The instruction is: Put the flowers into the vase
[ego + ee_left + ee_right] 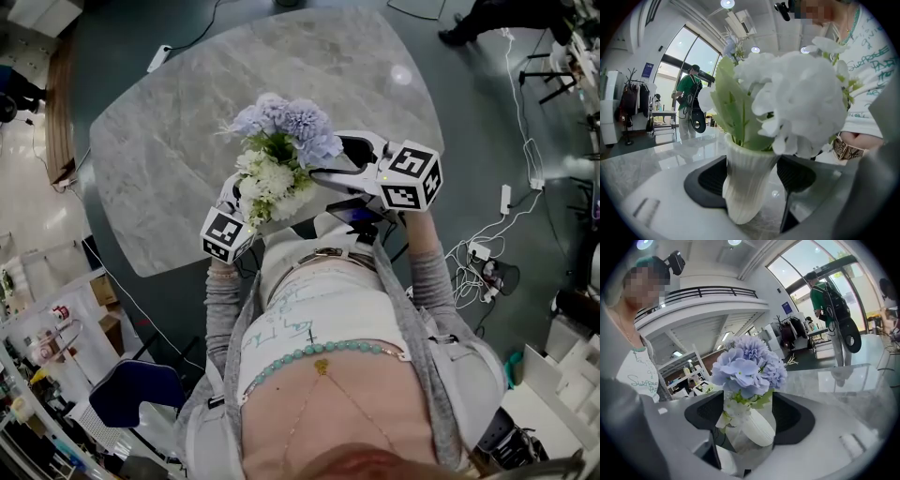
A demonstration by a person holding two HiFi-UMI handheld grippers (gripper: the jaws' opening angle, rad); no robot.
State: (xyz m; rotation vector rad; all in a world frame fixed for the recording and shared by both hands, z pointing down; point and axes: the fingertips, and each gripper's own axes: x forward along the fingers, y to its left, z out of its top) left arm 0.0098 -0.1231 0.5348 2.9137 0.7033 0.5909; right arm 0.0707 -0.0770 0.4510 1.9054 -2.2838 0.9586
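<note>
Grey marble worktop (178, 159), rounded corners. The person stands at its near edge with both grippers raised close together just over that edge.

Left gripper (750, 180): fingers (707, 180) drawn in on a white ribbed vase (745, 187). One pad is pressed to the vase wall, the other sits right at its upper body. The vase leans slightly and its base shows against the marble behind. I cannot tell whether it touches the worktop.

In the vase: white flowers (797, 98) with broad pale green leaves (729, 108), filling most of the left gripper view. In the head view the white cluster (272, 183) sits directly above the left gripper's marker cube.

Right gripper (747, 416): fingers (794, 416) spread wide, gripping nothing. Blue flowers (750, 364) stand in the gap between them, touching neither pad as far as can be seen. Below the blue heads the same vase (758, 427) shows tilted, with a few white blossoms at its mouth.

From the head view the blue flowers (286, 122) top the bunch, on the side away from the person, with the white ones nearer. The right gripper lies level, reaching in from the right, its finger end just beside the blue heads.

Background: another person in a green top (688, 105) stands by the big windows.
</note>
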